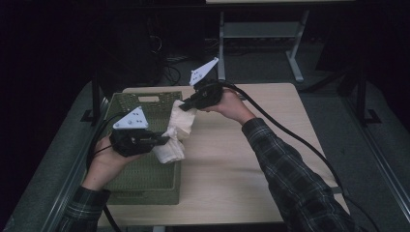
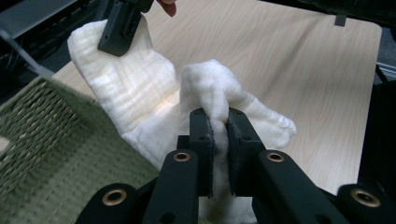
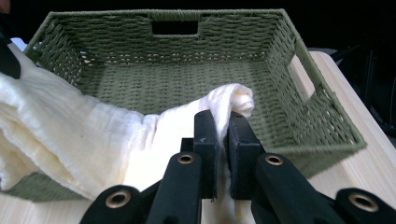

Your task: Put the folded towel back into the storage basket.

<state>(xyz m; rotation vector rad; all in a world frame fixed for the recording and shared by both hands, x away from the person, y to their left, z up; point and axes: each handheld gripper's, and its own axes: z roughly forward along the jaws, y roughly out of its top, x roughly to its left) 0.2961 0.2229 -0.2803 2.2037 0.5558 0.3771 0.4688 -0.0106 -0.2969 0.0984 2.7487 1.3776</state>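
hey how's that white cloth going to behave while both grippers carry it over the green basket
Probably floppy: the white cloth sags and bunches between the left gripper and the right gripper. Likely light, since a small pinched fold at each end holds it up. It looks soft and textured, so slipping seems unlikely, but loose folds could catch on the woven basket rim.

- A light wood-grain table top (image 1: 251, 159) with rounded corners carries the work.
- Grey floor (image 1: 338, 121) runs around it, dim under low light.
- Beyond the table's far edge stands a second desk on a pale metal frame (image 1: 295, 58) with splayed feet.
- Dark cables (image 1: 169, 72) lie on the floor near black equipment at the back.
- The rear of the room is almost black.
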